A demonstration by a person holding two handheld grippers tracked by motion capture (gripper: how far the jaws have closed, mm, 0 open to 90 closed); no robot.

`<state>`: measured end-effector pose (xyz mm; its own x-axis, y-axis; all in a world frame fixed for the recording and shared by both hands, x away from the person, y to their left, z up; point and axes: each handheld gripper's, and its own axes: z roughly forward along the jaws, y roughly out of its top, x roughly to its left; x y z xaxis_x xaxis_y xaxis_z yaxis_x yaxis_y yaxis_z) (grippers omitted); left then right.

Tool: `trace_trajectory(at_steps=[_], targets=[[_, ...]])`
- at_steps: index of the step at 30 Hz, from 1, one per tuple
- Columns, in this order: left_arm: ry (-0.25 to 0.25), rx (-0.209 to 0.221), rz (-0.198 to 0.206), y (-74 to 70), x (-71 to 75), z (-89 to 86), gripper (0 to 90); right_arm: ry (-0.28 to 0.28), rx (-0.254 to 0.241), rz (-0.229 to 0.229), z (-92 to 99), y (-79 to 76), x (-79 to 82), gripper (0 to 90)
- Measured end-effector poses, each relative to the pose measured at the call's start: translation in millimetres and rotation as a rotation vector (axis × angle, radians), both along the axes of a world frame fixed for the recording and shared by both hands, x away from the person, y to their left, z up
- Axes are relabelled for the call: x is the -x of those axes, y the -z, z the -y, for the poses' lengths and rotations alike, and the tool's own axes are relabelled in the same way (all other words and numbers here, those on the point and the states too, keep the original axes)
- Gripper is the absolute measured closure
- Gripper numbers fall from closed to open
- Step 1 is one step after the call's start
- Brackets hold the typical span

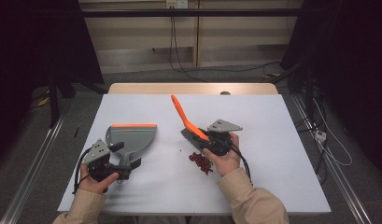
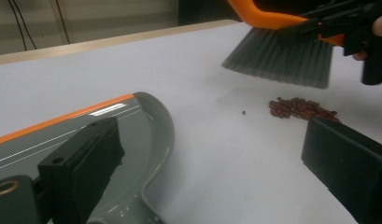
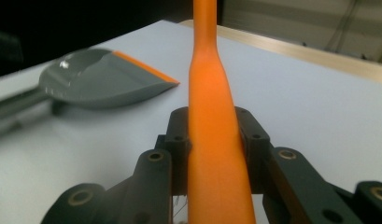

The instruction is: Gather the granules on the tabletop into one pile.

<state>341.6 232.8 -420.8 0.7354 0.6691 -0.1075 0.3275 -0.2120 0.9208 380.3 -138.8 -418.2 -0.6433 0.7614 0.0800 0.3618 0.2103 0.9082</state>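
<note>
While the right gripper point(image 1: 208, 140) clamps its jaws on the orange handle of the hand brush point(image 1: 187, 122), the grey bristles hang just above the white table point(image 1: 272, 140), beside a small heap of red beans point(image 1: 201, 161) near the middle of the front edge. The left gripper point(image 1: 128, 164), jaws wide apart, sits at the grey dustpan point(image 1: 131, 136) toward the front-left corner.

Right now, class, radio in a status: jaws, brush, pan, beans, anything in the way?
Right gripper shut on brush, bristles above the table. Left gripper at dustpan handle, grip unclear. Beans piled beside the brush; table bare between.
</note>
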Motion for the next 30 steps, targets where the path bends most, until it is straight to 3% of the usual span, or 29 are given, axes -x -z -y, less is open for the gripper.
trace_trajectory(at_steps=[6, 11, 13, 17, 28, 30], targets=[[-0.015, 0.007, -0.004, 0.5, -1.4, -1.9, 4.8, -0.259, 0.105, 0.088, 6.1, 15.9, -30.3, 71.3], [-0.019, 0.005, -0.008, 1.5, -2.3, -3.9, 4.8, -0.378, 0.104, 0.13, 6.4, 24.0, -46.1, 71.3], [-0.022, 0.009, -0.012, 2.0, -2.6, -4.9, 4.8, -0.419, 0.133, 0.147, 6.1, 26.4, -49.9, 71.3], [-0.032, 0.009, -0.01, 1.8, -2.6, -7.7, 4.8, -0.521, 0.137, 0.153, 3.5, 31.7, -48.7, 71.3], [-0.04, 0.015, -0.006, -0.2, -0.7, -11.3, 4.8, -0.641, 0.154, 0.155, 6.3, 28.8, -26.0, 71.2], [-0.041, 0.015, -0.006, -0.3, -0.8, -10.9, 4.8, -0.656, 0.138, 0.144, 8.9, 27.7, -23.6, 71.3]])
